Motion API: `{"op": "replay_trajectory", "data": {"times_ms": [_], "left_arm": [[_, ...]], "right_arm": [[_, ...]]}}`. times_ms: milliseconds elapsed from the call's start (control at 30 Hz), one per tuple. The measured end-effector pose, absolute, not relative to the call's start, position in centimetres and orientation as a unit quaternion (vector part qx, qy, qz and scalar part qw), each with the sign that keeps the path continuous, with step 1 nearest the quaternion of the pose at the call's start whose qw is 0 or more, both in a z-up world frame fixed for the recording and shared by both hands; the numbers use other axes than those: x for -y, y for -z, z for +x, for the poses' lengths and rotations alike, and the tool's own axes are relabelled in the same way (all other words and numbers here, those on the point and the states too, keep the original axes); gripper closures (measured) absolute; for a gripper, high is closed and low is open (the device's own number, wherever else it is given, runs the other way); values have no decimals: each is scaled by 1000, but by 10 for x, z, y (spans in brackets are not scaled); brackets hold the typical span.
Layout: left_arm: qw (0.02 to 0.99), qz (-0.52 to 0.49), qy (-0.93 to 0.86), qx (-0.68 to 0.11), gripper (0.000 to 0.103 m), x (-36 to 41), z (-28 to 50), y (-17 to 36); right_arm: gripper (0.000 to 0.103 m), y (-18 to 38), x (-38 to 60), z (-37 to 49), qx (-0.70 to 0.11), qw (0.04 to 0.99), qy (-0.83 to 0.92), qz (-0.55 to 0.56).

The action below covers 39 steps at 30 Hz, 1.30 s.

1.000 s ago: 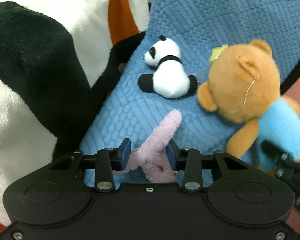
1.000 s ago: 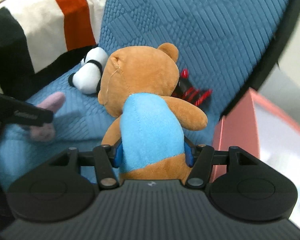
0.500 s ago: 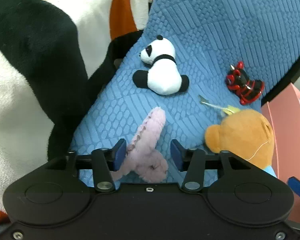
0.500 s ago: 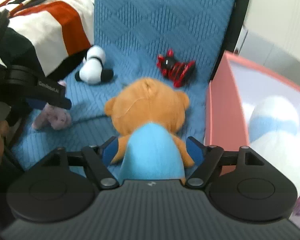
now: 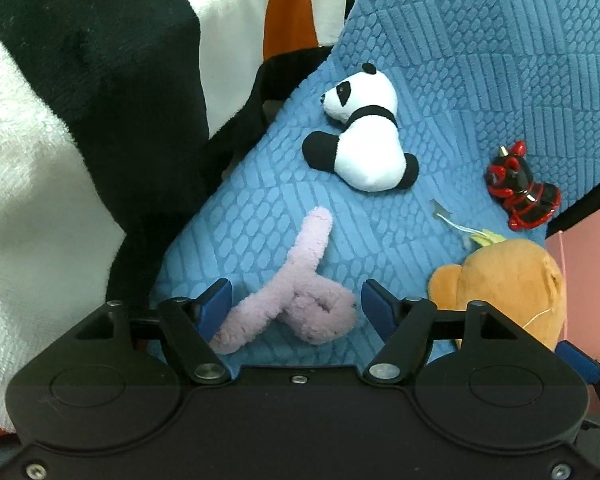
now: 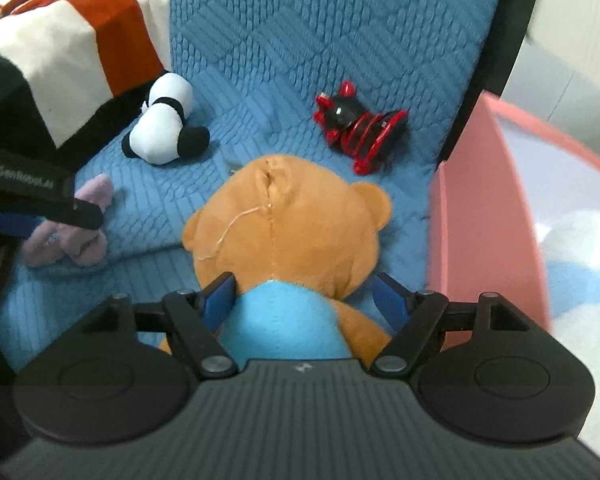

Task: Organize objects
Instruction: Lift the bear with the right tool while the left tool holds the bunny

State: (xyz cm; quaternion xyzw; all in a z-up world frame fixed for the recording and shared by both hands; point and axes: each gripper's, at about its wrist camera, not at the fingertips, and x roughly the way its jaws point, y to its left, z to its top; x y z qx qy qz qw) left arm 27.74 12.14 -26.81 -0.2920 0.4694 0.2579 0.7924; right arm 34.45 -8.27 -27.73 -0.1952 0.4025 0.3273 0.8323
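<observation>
A pink plush toy [image 5: 296, 300] lies on the blue quilted cushion [image 5: 480, 60], between the jaws of my open left gripper [image 5: 296, 306], which do not press it. It also shows in the right wrist view [image 6: 70, 236]. An orange teddy bear in a blue shirt [image 6: 284, 240] lies face down on the cushion, between the jaws of my open right gripper [image 6: 306, 296]. The bear's head shows at the lower right of the left wrist view [image 5: 508, 284]. A panda plush [image 5: 364, 152] and a red and black toy [image 5: 520, 194] lie farther back.
A pink box [image 6: 476, 200] with a white and blue plush [image 6: 580, 264] inside stands right of the cushion. A black, white and orange blanket [image 5: 80, 100] is heaped on the left. The left gripper's body [image 6: 28, 188] shows at the left of the right wrist view.
Both grippers have opened. The left one let go of the pink plush, which now lies on the cushion. The right one let go of the bear, which has dropped face down.
</observation>
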Motion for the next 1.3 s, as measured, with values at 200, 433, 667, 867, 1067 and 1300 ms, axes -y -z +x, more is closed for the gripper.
{"op": "replay_trajectory", "data": {"times_ms": [200, 433, 667, 867, 1067, 1300], "left_arm": [[795, -265, -251, -484, 26, -112, 284, 271], [799, -233, -246, -496, 22, -105, 288, 273], [796, -206, -256, -508, 31, -101, 290, 277], [793, -203, -267, -509, 41, -103, 291, 278], [797, -191, -267, -507, 44, -100, 292, 278], [805, -208, -246, -499, 45, -99, 288, 272]], "right_arm": [[25, 288, 79, 348, -431, 819, -334, -178], [39, 289, 80, 353, -437, 823, -328, -153], [47, 279, 83, 352, -429, 834, -321, -129], [47, 276, 88, 353, -433, 834, -322, -117], [47, 280, 85, 349, -436, 826, -333, -125], [47, 273, 90, 346, -429, 834, -328, -112]]}}
